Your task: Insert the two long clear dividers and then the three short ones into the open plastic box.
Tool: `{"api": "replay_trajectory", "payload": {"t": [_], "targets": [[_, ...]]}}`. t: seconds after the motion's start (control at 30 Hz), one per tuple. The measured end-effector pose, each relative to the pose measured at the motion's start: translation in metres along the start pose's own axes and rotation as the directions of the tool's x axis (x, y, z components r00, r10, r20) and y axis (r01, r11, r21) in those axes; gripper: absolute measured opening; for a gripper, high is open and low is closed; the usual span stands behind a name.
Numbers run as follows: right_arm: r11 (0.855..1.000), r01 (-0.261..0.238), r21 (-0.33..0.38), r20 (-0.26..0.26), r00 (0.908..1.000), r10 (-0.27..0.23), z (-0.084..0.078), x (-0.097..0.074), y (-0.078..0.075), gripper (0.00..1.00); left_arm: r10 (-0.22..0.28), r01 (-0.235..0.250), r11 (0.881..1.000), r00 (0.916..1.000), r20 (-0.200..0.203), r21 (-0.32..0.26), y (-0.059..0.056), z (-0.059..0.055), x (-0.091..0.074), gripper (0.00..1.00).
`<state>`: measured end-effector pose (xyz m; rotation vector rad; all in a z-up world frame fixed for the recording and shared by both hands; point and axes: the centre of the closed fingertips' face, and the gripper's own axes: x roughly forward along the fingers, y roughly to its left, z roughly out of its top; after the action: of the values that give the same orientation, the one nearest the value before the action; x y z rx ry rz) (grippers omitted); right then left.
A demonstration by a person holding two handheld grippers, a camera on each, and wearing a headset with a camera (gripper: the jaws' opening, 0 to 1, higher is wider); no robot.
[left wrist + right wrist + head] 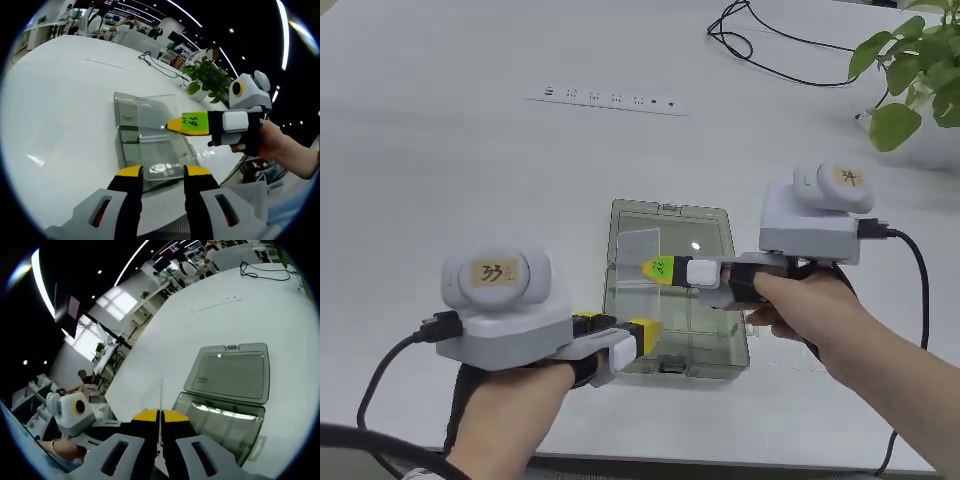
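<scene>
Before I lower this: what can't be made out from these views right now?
- Whether any dividers already sit in the box: head view, clear on clear with glare; the right gripper covers its middle.
- Whether the held divider is long or short: right gripper view sees it edge-on, a thin line.
- Whether the left gripper touches the box front: left gripper view, jaw tips overlap the rim.

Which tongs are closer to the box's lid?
Right. The right tongs hold a clear divider over the box, beside the lid; the left tongs sit at the box's near edge.
</scene>
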<state>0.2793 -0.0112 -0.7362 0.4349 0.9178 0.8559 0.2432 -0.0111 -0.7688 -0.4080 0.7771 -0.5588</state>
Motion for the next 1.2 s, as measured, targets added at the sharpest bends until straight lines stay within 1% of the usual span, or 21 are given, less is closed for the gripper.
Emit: {"api": "replay_trajectory", "payload": {"t": [0.07,0.13,0.2,0.23,0.3,0.33,0.37,0.43,0.53,0.6,0.63,0.73,0.83,0.87,0.9,0.93,0.97,1.0,1.03,1.13,1.2], "targets": [[1.000,0.003,-0.010,-0.006,1.0000,-0.003,0.000,-0.001,0.001,0.02,-0.005,0.005,1.000,1.0000,0.006,0.005,-0.001,0.000,0.000,0.30],[1.000,0.009,-0.016,-0.008,0.9999,-0.010,0.000,-0.002,0.001,0.02,-0.010,0.010,1.000,0.9998,0.016,0.022,-0.002,0.001,0.001,0.31],[1.000,0.011,-0.010,-0.013,0.9999,-0.011,-0.001,-0.002,0.001,0.02,-0.012,0.011,0.999,0.9997,0.022,0.033,-0.002,0.002,0.001,0.33],[1.000,0.013,-0.008,-0.013,0.9998,-0.013,-0.001,-0.003,0.001,0.02,-0.010,0.008,0.999,0.9996,0.027,0.050,-0.001,0.004,0.001,0.37],[1.000,0.019,-0.007,-0.013,0.9997,-0.019,-0.001,-0.003,0.000,0.02,-0.011,0.009,0.998,0.9996,0.027,0.065,-0.001,0.005,0.001,0.44],[1.000,0.020,0.005,-0.011,0.9997,-0.020,-0.001,-0.003,0.000,0.02,-0.024,0.021,0.996,0.9990,0.038,0.088,-0.002,0.007,0.001,0.49],[1.000,0.022,0.014,-0.012,0.9997,-0.022,-0.001,-0.003,0.000,0.02,-0.030,0.026,0.995,0.9988,0.039,0.098,-0.002,0.008,0.001,0.53],[0.999,0.025,0.020,-0.015,0.9996,-0.025,-0.002,-0.003,-0.001,0.02,-0.049,0.041,0.989,0.9977,0.047,0.145,-0.004,0.010,0.000,0.62],[0.998,0.032,0.049,-0.018,0.9994,-0.031,-0.002,-0.004,-0.002,0.02,-0.078,0.065,0.974,0.9957,0.050,0.215,-0.007,0.012,-0.002,0.71],[0.998,0.035,0.054,-0.018,0.9992,-0.035,-0.001,-0.004,-0.003,0.02,-0.091,0.081,0.969,0.9952,0.035,0.233,-0.008,0.010,-0.002,0.75],[0.998,0.041,0.055,-0.019,0.9990,-0.040,-0.001,-0.005,-0.004,0.02,-0.103,0.092,0.964,0.9942,0.031,0.250,-0.009,0.009,-0.002,0.76],[0.997,0.045,0.063,-0.023,0.9988,-0.043,-0.002,-0.005,-0.004,0.02,-0.115,0.103,0.950,0.9930,0.024,0.295,-0.009,0.008,-0.003,0.81],[0.995,0.054,0.078,-0.030,0.9982,-0.052,-0.001,-0.005,-0.008,0.02,-0.131,0.119,0.929,0.9913,0.011,0.350,-0.009,0.006,-0.005,0.86],[0.995,0.056,0.079,-0.028,0.9981,-0.054,-0.001,-0.005,-0.008,0.02,-0.136,0.124,0.924,0.9907,0.008,0.361,-0.009,0.006,-0.005,0.88],[0.995,0.059,0.085,-0.034,0.9978,-0.057,-0.002,-0.005,-0.009,0.02,-0.142,0.130,0.913,0.9899,0.002,0.387,-0.009,0.006,-0.006,0.88],[0.994,0.063,0.089,-0.038,0.9975,-0.060,-0.003,-0.006,-0.009,0.02,-0.141,0.128,0.904,0.9900,0.001,0.407,-0.008,0.006,-0.006,0.88],[0.994,0.068,0.091,-0.040,0.9971,-0.064,-0.003,-0.006,-0.010,0.02,-0.139,0.128,0.899,0.9904,-0.004,0.418,-0.007,0.005,-0.006,0.88],[0.992,0.075,0.098,-0.046,0.9964,-0.071,-0.002,-0.006,-0.013,0.02,-0.138,0.130,0.890,0.9904,-0.015,0.437,-0.006,0.004,-0.006,0.87],[0.990,0.087,0.107,-0.051,0.9953,-0.082,-0.002,-0.007,-0.014,0.02,-0.133,0.131,0.884,0.9908,-0.027,0.449,-0.004,0.002,-0.007,0.86],[0.983,0.132,0.125,-0.074,0.9896,-0.123,-0.002,-0.011,-0.021,0.02,-0.131,0.128,0.871,0.9910,-0.026,0.474,0.000,0.004,-0.008,0.86],[0.977,0.153,0.150,-0.077,0.9868,-0.143,0.001,-0.014,-0.024,0.02,-0.131,0.128,0.867,0.9910,-0.028,0.482,0.002,0.005,-0.009,0.85]]}}
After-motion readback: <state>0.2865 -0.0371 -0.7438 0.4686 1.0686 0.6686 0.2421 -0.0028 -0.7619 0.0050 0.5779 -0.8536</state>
